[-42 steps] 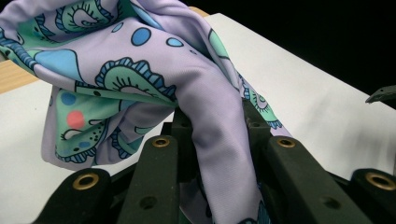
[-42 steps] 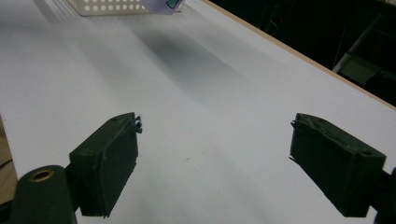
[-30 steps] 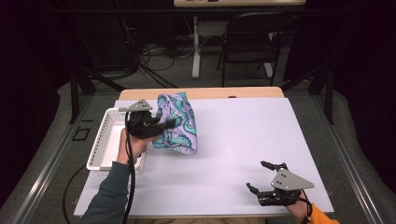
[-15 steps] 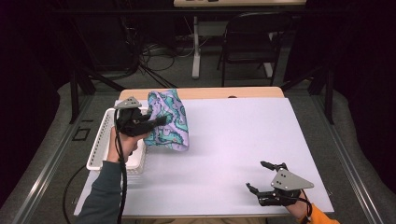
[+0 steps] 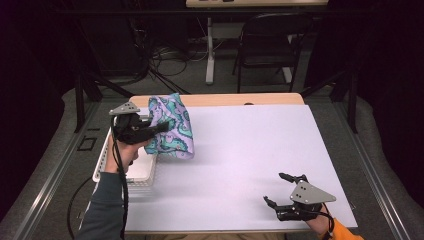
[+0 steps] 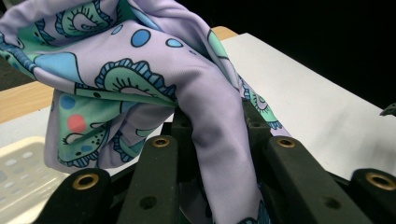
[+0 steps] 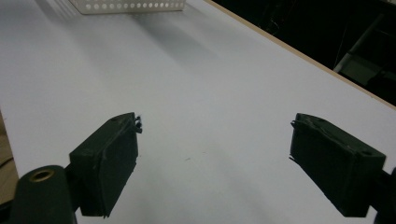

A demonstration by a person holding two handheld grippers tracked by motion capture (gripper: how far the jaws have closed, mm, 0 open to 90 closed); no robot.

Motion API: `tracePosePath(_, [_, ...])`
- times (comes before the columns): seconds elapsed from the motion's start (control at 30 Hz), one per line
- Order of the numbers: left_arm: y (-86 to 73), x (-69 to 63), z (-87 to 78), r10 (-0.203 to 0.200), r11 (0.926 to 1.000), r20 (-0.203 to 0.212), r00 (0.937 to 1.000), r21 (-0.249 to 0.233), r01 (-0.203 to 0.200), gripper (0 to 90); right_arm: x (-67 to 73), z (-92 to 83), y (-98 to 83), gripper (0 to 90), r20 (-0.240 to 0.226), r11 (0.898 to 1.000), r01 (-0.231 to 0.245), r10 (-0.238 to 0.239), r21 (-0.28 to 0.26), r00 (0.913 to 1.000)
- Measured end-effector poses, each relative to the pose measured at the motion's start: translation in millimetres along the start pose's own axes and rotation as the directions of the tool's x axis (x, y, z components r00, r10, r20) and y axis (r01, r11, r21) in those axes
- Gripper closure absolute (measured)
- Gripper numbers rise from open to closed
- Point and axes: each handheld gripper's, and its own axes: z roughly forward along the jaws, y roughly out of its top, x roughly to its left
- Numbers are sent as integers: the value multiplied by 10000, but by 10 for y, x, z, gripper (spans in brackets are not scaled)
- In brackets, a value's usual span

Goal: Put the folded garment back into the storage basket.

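**Lilac cloth lifted clear of the basket, not yet laid down**

Lilac fabric printed with teal and blue motifs, the cloth [image 5: 171, 126], hangs from our left gripper [image 5: 157, 129] above the left part of the table [image 5: 250, 150]; its lower edge falls just beside the white basket [image 5: 142, 170], and we cannot tell whether it touches the white surface. In the left gripper view the jaws are pressed together on a thick fold of the cloth [image 6: 140, 79], the fabric bunched and draping over both jaws; the grip looks secure. Our right gripper [image 5: 286, 189] rests near the front right edge of the table, well apart from the cloth; in the right gripper view its jaws stand spread wide with nothing between them, the basket [image 7: 126, 5] far ahead of them.

We judge the work to be in its early part: the cloth is out of the basket and held aloft; spreading or folding it on the bare surface remains; the right gripper has yet to take a second hold.
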Motion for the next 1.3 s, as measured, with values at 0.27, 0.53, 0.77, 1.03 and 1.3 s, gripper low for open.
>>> tracePosePath(0.27, [-19,101,-164,-113,9999,-142,9998,-67,112,737,-1,-1,-1,146,12,10000,-1,1,18,10000])
tracePosePath(0.53, [-46,191,-280,-198,9998,-323,9993,-97,195,737,-1,0,0,146,4,10000,-8,8,18,10000])
tracePosePath(0.77, [-74,255,-362,-294,9995,-439,9986,-85,291,737,-1,0,-1,146,2,10000,5,-5,40,10000])
tracePosePath(1.03, [-97,293,-457,-237,9997,-638,9977,-67,233,737,-1,0,-2,146,-2,10000,7,-6,41,10000])
tracePosePath(1.3, [-121,330,-535,-226,9997,-794,9966,-74,221,737,1,1,-1,146,10,10000,1,-1,60,10000])
